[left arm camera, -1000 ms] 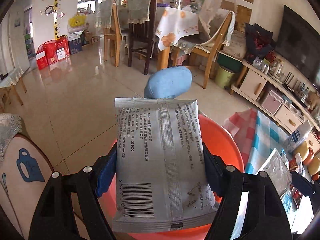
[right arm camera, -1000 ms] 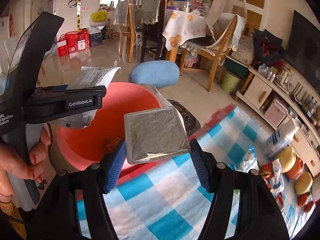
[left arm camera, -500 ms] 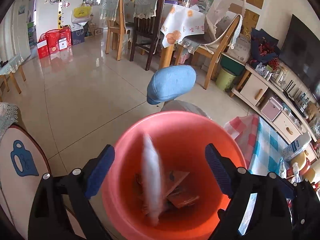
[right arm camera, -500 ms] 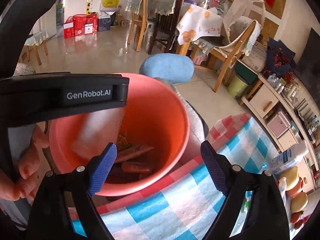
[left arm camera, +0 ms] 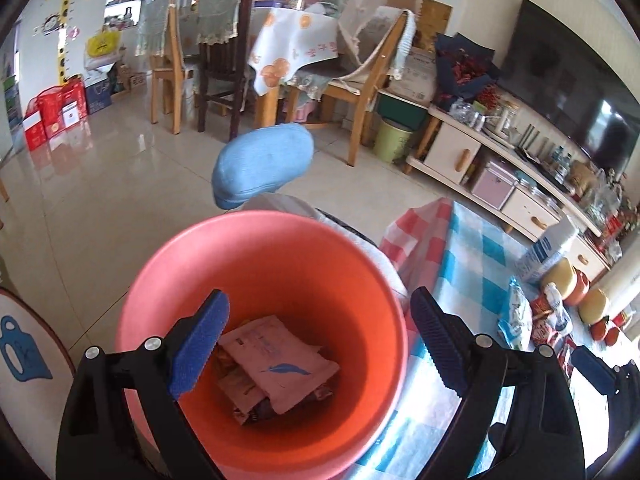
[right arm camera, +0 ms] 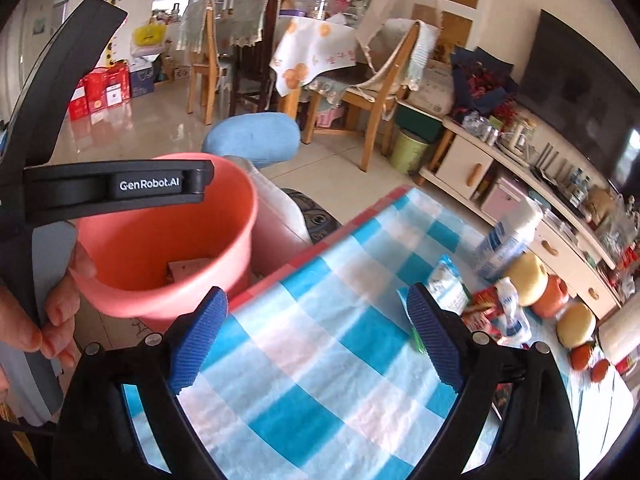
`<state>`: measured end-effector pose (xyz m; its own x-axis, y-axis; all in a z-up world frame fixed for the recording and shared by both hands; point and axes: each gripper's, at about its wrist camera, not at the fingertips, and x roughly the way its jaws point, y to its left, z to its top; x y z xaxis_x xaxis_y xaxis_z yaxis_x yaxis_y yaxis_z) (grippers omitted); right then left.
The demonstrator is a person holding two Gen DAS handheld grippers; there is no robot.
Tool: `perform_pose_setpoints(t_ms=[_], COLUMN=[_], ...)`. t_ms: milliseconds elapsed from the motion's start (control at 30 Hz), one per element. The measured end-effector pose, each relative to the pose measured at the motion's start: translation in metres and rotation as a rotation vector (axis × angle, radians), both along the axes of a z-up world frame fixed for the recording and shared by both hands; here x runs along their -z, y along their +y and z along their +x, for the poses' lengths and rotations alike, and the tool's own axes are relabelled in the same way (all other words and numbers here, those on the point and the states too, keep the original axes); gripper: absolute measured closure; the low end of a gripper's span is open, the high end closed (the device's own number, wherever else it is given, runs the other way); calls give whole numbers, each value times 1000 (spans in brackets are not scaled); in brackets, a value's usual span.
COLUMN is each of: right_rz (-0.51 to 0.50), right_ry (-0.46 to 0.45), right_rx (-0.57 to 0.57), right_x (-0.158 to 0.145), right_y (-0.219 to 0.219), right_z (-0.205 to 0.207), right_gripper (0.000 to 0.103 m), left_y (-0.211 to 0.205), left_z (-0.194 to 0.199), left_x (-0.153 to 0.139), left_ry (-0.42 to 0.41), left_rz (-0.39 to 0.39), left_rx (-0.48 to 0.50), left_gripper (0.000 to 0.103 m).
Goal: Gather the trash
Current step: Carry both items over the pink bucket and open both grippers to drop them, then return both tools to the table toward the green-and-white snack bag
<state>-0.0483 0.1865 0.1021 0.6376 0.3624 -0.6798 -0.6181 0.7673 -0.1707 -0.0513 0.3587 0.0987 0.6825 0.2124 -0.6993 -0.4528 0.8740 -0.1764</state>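
Observation:
An orange-pink bucket [left arm camera: 260,240] stands beside the table, with a white packet [left arm camera: 280,364] lying on other wrappers at its bottom. My left gripper [left arm camera: 316,328] hangs open over the bucket's mouth with nothing between its fingers. My right gripper [right arm camera: 316,312] is over the blue-and-white checked tablecloth [right arm camera: 320,380], its jaws opening and nothing between them. Farther right on the cloth lie a blue-and-white packet [right arm camera: 448,280], a red wrapper [right arm camera: 484,304] and a crumpled white wrapper [right arm camera: 508,308]. The bucket [right arm camera: 180,272] sits to the right gripper's left.
A milk carton [right arm camera: 508,236], round jars and small fruit crowd the table's right end. A blue cushioned stool [left arm camera: 264,164] stands behind the bucket. Dining chairs, a green bin [left arm camera: 394,140] and a low TV cabinet lie beyond. A hand [right arm camera: 56,320] holds the left gripper's body.
Both grippers opened and let go: the grey printed packet and the silver packet fell into the bucket. The right gripper has since swung right, from the bucket to over the tablecloth.

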Motion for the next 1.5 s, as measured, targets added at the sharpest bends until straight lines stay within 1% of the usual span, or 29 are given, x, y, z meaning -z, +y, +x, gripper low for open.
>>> perform_pose_setpoints(t_ms=[167,500,933,1300,1500], right_rz=[14,38,54,78,94], right_ry=[-9,-14,-16,-8,23], right_rx=[59,141,226,284,312], right_x=[-3,-6,0,13,23], right_y=[-35,-96,-161,-203,-223], right_z=[-3,-7,-8,5,19], right_gripper=[11,11,11,11,11], left_y=[-22,-65,-140,-192,-215], left_z=[8,21,38,52,60], left_x=[0,1,6,17,26], left_ry=[-1,15,22,64,89], left_rz=[-20,31,102,207,256], left_rx=[49,133,304,417,467], left_gripper=[12,12,12,12,12])
